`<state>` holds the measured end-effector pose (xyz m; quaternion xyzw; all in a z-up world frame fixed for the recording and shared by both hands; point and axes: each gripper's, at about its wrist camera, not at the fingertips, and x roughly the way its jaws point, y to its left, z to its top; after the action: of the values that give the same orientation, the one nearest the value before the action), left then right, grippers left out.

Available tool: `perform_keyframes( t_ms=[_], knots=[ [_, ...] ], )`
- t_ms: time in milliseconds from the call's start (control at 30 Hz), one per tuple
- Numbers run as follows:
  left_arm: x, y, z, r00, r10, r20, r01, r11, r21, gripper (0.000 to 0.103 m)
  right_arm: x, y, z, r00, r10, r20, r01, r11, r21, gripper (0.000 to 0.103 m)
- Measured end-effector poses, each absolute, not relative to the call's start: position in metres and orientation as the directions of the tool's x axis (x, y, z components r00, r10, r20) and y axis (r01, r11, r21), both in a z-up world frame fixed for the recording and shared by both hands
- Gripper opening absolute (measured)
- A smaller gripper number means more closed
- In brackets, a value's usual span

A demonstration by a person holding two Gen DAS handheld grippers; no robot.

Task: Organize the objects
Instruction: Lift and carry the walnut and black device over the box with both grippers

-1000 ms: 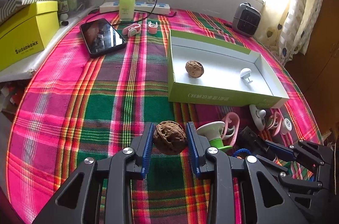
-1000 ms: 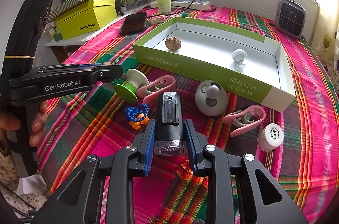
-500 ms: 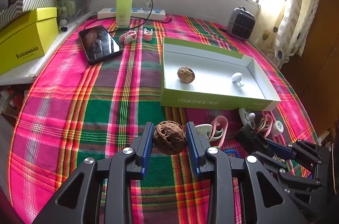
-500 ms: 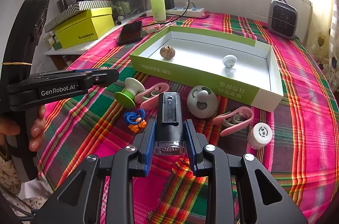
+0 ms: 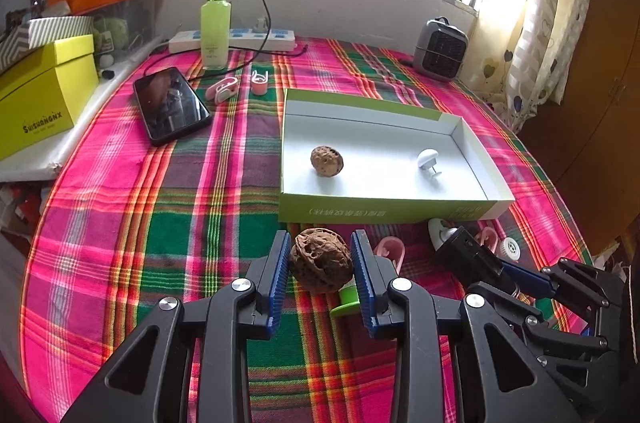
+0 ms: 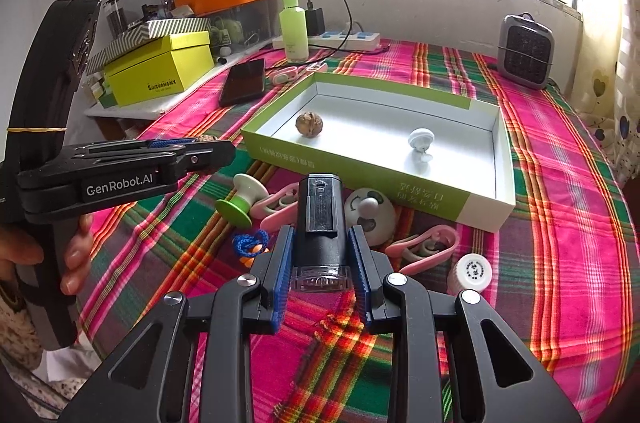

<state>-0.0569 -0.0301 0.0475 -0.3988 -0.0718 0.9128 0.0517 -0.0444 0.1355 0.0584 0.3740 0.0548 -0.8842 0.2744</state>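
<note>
- two things sit inside the green box (image 5: pixel 384 211) already: a walnut (image 5: pixel 327 161) by its left wall and a small white knob (image 5: pixel 427 159) nearer its right wall.
- many things are not in the box yet. in front of the box lie a green-and-white knob (image 6: pixel 240 201), pink clips (image 6: pixel 424 243), a round white toy (image 6: pixel 370 211), a white cap (image 6: pixel 472 271) and a blue cord (image 6: pixel 250 247).
- two more pink clips (image 5: pixel 224 89) lie behind the box, near the phone (image 5: pixel 170 105).
- the left gripper (image 5: pixel 320 263) is clamped on a second walnut (image 5: pixel 321 265), held up in front of the box.
- the right gripper (image 6: pixel 320 261) is clamped on a black gadget (image 6: pixel 320 219), also in front of the box.
- i think both are going into the box next.
</note>
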Motion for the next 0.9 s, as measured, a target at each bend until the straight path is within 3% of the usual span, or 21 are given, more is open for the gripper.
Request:
perform_keyframes(
  t_ms=[900],
  knots=[
    [-0.136, 0.009, 0.053, -0.655, 0.196, -0.729, -0.121, -0.981, -0.155, 0.029, -0.115, 0.173, 0.073, -0.643, -0.345, -0.683, 0.386, -0.917, 0.101, 0.028]
  ],
)
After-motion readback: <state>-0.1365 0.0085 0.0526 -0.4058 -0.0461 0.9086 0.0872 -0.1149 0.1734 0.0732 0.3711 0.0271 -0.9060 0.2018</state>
